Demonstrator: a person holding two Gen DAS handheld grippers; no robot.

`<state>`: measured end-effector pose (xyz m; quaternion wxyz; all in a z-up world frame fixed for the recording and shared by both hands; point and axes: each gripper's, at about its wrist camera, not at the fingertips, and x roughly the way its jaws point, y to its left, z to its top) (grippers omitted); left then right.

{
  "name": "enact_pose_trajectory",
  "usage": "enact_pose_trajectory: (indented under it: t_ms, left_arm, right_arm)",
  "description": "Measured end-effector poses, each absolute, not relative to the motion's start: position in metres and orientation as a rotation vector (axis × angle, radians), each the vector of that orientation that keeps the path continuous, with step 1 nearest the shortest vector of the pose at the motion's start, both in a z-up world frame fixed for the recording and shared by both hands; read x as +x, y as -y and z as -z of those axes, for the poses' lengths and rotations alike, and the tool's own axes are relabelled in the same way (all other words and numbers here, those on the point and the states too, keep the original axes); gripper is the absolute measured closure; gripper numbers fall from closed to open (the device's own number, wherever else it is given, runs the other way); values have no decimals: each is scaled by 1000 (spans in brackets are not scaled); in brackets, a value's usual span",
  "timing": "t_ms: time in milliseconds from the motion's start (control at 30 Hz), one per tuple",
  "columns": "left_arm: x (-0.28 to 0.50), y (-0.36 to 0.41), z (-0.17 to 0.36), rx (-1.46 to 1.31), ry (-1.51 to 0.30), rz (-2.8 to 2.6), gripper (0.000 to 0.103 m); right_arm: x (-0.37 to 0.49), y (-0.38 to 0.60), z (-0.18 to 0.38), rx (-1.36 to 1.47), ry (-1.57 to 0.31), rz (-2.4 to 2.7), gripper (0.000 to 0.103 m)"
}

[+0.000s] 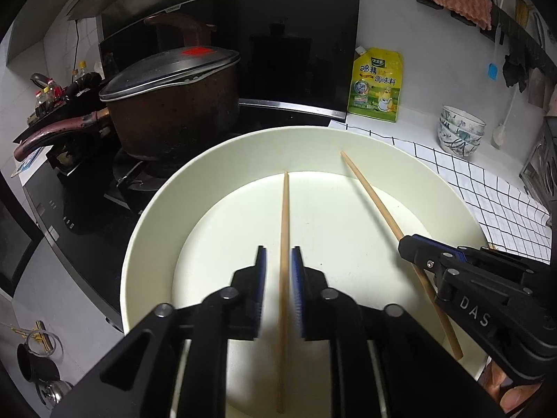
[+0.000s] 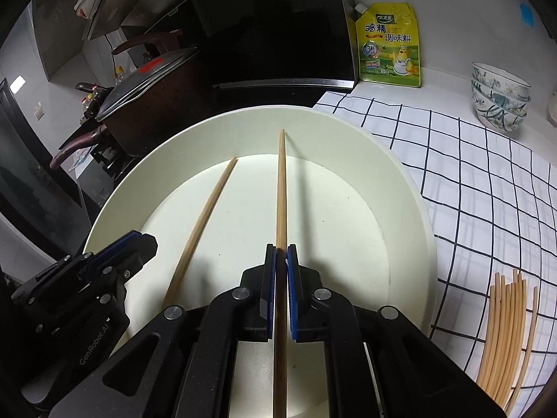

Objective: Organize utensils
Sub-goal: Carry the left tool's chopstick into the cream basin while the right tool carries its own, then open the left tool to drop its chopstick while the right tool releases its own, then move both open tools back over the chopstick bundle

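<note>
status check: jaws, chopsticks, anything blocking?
Left gripper open around one chopstick. Right gripper shut on second chopstick. Both over white basin. Nothing blocking.

Pale basin (image 2: 410,188): open above, bare floor between the two grippers. Left side: lidded brown pot (image 1: 174,104) with its long handle (image 1: 52,136) stands just beside the rim. Right side: checked cloth (image 2: 487,181) lies flat, bearing a bundle of chopsticks (image 2: 504,334) near the rim; stacked bowls (image 2: 499,95) and seasoning pouch (image 2: 388,45) stand farther back.
</note>
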<state>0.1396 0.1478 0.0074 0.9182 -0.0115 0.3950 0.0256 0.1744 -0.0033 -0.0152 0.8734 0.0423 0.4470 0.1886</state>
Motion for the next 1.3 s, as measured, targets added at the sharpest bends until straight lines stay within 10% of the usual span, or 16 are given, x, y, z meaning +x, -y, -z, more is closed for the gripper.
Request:
enact_pose_trajectory:
  t_ms: [267,1300]
  left_arm:
    - [127,-157,-18,-60,-760,-93,38]
    - [68,-124,-41,-40,-682,-67,12]
  right_arm:
    - [163,12,-1,80,-869,-374,80]
    - [87,66,-26,67,-765,-283,57]
